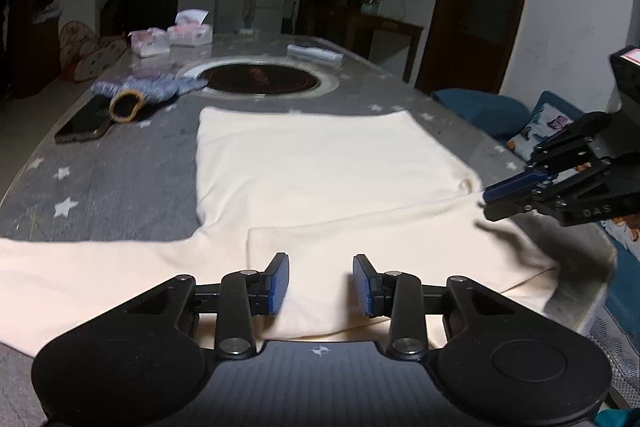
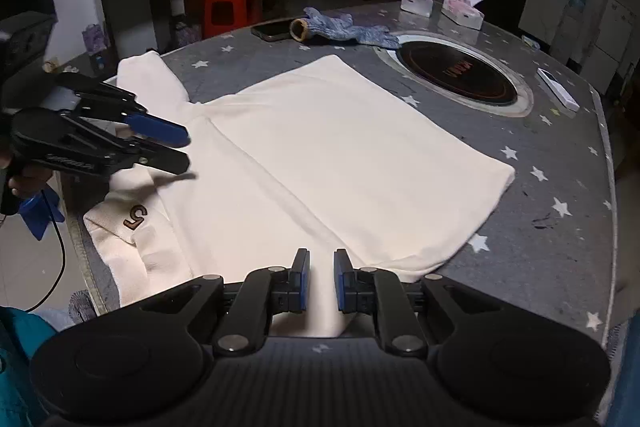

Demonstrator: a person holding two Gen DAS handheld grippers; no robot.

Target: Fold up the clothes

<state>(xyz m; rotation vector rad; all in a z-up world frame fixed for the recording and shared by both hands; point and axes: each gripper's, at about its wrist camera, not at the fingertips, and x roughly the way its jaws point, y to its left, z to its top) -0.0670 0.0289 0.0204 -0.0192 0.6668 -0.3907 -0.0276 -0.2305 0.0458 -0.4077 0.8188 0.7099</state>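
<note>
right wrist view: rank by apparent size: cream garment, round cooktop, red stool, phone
1. cream garment
2. cooktop
3. red stool
4. phone
The stool stands farther back than the table, so its true rank against the cooktop is unsure.

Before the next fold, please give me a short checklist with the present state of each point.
1. Left tongs open, empty: ok.
2. Right tongs open, over the shirt edge: ok.
3. Shirt body flat: ok.
4. Both sleeves folded in: not ok, the left one lies spread out.
5. Phone and glove apart from the shirt: ok.
6. Shirt fully on the table: cannot tell.
</note>
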